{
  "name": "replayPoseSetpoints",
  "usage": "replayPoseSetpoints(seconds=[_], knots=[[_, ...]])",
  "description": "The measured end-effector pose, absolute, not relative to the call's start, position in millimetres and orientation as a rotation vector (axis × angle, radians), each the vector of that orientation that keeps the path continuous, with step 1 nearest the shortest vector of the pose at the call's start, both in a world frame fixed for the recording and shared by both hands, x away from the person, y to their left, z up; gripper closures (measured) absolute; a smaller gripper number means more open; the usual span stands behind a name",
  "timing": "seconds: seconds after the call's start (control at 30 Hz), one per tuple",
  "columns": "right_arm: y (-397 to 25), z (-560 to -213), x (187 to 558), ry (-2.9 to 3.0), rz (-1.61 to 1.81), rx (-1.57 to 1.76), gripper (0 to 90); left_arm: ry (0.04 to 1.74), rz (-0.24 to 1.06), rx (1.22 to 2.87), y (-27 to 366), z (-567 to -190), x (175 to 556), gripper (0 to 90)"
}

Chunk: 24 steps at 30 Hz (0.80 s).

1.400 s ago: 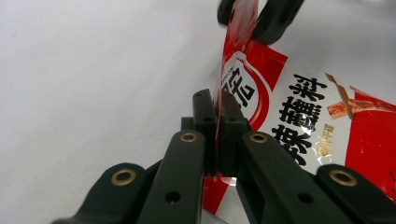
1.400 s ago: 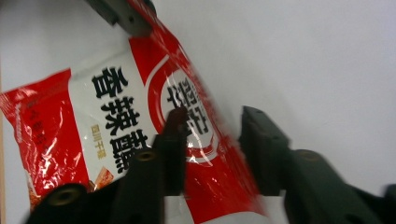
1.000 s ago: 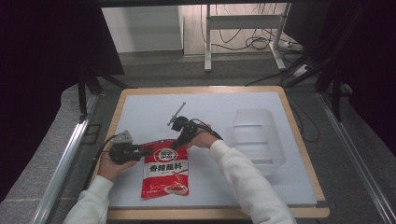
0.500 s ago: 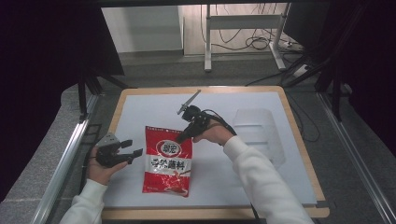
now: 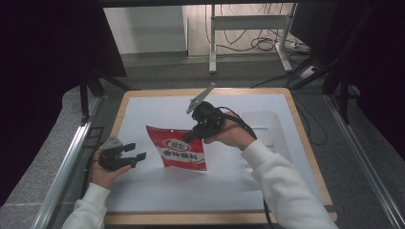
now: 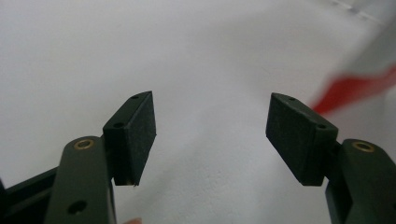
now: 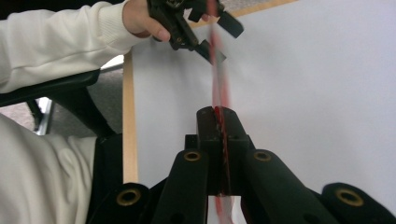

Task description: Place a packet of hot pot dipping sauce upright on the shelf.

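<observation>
High view, right hand-held gripper [image 5: 187, 137] pinching glossy red pouch [image 5: 177, 151]

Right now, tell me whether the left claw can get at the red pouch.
Probably yes: the left claw is open, just left of the red pouch that the right claw holds up, with bare white mat between them.

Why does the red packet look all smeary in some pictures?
In the right gripper view the red packet, clamped edge-on by the right hand-held gripper, is streaked with blur; in the left gripper view it is a soft, unfocused red smear; the high view shows it fairly sharp.
</observation>
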State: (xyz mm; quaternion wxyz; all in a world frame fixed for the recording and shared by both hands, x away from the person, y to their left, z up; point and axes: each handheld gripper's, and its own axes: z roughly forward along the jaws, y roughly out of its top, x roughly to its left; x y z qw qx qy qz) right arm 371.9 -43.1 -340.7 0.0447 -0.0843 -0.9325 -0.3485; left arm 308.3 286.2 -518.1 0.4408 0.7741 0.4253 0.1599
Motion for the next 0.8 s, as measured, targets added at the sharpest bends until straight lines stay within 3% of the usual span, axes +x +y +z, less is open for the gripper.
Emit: replayPoseSetpoints(seconds=[0.8], knots=[[-116,-290,406,-2.933,-1.176,-0.491,89.0,1.012,0.390,1.968,273,-519,307,32.4]])
